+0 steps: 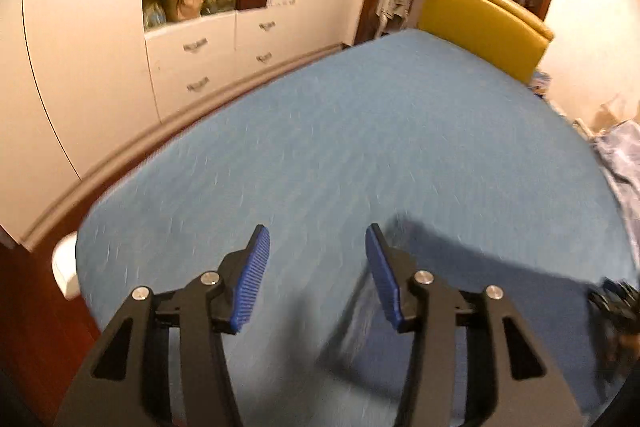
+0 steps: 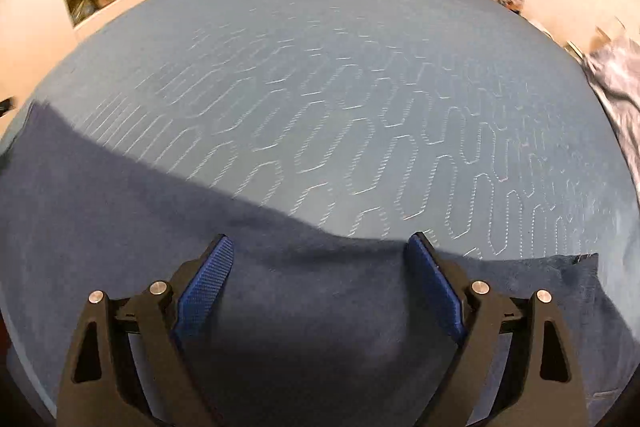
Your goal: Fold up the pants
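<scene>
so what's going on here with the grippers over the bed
A person is folding dark navy pants on a bed with a light blue quilted cover, using a hand-held gripper in each hand. The right hand-held gripper is open above the pants, which lie flat along the near edge, with nothing held. The left hand-held gripper is also open and empty, over the cover with part of the pants just beyond it. A yellow headboard stands at the far end.

1 pants, 2 tongs
</scene>
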Tool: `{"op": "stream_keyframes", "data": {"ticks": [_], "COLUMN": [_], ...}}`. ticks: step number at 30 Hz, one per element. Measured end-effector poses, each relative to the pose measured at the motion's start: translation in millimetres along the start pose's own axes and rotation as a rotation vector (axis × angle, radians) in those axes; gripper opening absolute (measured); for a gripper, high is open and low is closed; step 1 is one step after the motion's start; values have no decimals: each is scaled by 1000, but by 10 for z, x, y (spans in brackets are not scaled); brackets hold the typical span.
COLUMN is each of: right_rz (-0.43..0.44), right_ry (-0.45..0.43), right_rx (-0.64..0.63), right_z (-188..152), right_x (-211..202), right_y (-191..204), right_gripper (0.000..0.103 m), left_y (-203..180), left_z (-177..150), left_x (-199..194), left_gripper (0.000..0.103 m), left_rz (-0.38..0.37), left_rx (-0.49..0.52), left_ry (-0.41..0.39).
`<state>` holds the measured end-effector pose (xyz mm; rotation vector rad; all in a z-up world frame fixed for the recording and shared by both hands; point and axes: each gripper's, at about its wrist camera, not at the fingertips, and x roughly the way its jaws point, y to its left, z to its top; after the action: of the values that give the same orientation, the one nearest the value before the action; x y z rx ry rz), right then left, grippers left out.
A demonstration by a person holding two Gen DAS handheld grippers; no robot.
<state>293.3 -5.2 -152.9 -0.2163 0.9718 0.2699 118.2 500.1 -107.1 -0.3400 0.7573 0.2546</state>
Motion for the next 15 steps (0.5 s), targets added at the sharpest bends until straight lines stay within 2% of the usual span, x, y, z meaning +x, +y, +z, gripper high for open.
{"op": "stream_keyframes", "data": {"ticks": [1,3,4,6,8,10,11,13,15], "right_rz": [-6,-6,-5,-18,-34,-53,-73,-60,-62], "right_ry": [-8,-13,-12,-11,-5,-4,-19,-51,-41], "right_rx": [7,10,13,14,15,14,11,-3,-33], "right_z": [10,22,25,41,54,64,76,90,114], "right_x": [13,29,35,46,47,-22,-76,-196,-210], "right_y": [-45,-84,-96,-131,-132,-67,-25,63,118], "right_gripper": [86,87,87,87,88,88,88,88,88], "left_y": [66,172,144,97,117,207,231,209,26], "left_z": [-125,-377,-488,-569,-593,-526,-511,-401,-259], "left_x": [-62,-161,-191,-107,-61,13,23,66,-13], "left_gripper": [49,36,30,30,31,32,30,30,38], "left_rz": [-49,-77,-89,-100,-131,-204,-175,-149,-113], "left_rx": [-35,-72,-45,-6,-54,-137,-144,-106,18], "left_ry": [12,26,23,63,76,118,133,139,83]}}
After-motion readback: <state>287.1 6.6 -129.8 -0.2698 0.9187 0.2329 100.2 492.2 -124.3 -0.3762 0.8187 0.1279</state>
